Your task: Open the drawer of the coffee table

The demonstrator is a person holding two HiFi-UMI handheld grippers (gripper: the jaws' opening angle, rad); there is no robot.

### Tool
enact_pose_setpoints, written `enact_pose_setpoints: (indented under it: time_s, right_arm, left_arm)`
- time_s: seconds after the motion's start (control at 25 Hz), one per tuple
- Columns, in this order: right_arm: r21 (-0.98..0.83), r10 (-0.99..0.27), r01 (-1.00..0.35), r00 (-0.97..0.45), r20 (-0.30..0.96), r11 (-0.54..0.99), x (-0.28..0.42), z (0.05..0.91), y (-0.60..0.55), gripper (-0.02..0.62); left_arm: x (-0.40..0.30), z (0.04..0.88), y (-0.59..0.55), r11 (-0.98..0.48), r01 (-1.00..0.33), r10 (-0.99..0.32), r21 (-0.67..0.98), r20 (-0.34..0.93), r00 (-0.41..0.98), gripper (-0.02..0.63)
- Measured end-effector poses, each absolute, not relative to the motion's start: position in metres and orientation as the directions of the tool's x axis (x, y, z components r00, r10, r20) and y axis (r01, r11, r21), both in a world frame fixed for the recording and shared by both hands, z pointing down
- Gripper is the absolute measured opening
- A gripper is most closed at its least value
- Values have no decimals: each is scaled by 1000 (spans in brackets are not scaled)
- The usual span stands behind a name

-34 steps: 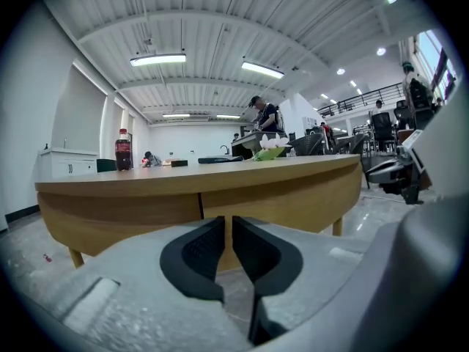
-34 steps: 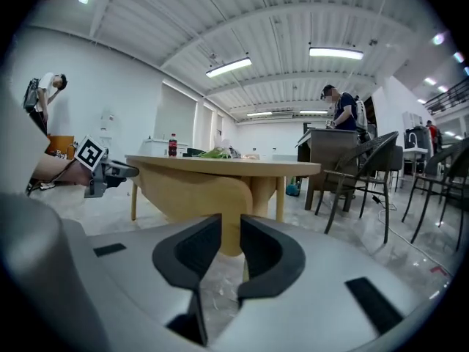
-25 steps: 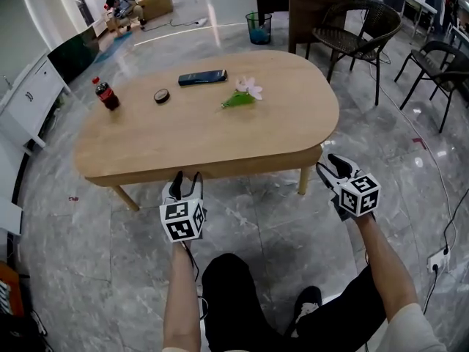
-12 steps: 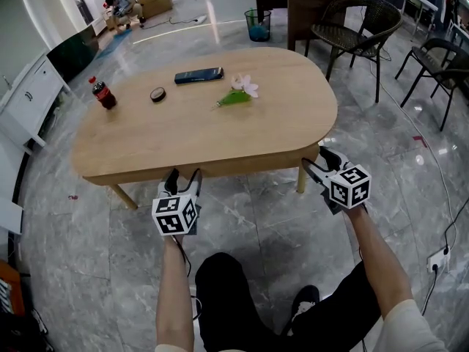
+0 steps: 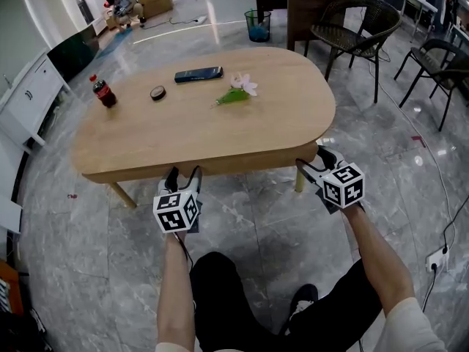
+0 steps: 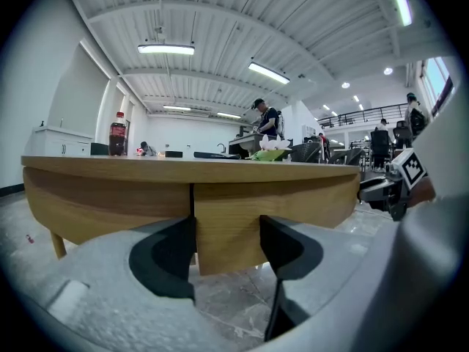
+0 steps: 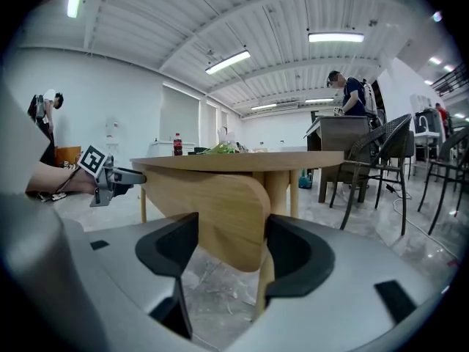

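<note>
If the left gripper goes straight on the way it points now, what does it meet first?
Most likely the drawer front of the coffee table, just right of its vertical seam. The left gripper has just been opening its jaws; they frame that panel without pressing it, though depth is unclear.

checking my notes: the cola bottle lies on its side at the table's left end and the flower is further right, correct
No: the cola bottle stands upright, cap up, at the left end of the table, as the head view shows. The flower is indeed further right.
</note>
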State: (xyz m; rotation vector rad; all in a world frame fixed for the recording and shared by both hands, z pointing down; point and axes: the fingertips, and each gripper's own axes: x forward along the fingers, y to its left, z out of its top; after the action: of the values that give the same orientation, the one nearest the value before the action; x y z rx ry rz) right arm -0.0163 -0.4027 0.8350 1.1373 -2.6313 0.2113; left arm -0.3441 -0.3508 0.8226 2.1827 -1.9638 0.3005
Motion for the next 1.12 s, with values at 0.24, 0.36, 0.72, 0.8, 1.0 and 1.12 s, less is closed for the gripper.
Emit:
enact_pose_setpoints:
  time_s: [0.24, 0.36, 0.72, 0.8, 1.0, 1.12]
  right_arm:
    - [-14, -703, -742, -641, 308, 671, -14, 835, -397, 291]
    - [-20, -711, -752, -631, 311, 659, -14, 836, -393, 291]
    - [-19, -710, -758, -619, 336, 652, -12, 837, -376, 291]
    - [-18, -710, -760, -616, 341, 650, -12, 836, -373, 291]
    - [-14, -706, -757, -616, 351, 653, -10, 837, -364, 291]
    - [-15, -705, -758, -613, 357, 652, -8, 838, -358, 291]
  left_arm:
    - [-341, 822, -344, -96, -995, -960, 3, 265, 94, 261]
    - [-341, 823, -341, -100, -995, -960, 2, 263, 97, 261]
    - [-340, 823, -326, -106, -994, -958, 10, 266, 105, 261]
    - [-340, 823, -324, -107, -994, -958, 9, 267, 106, 261]
    - [-339, 823, -314, -109, -994, -958, 8, 266, 107, 261]
    - [-337, 824, -308, -110, -994, -959, 8, 261, 108, 261]
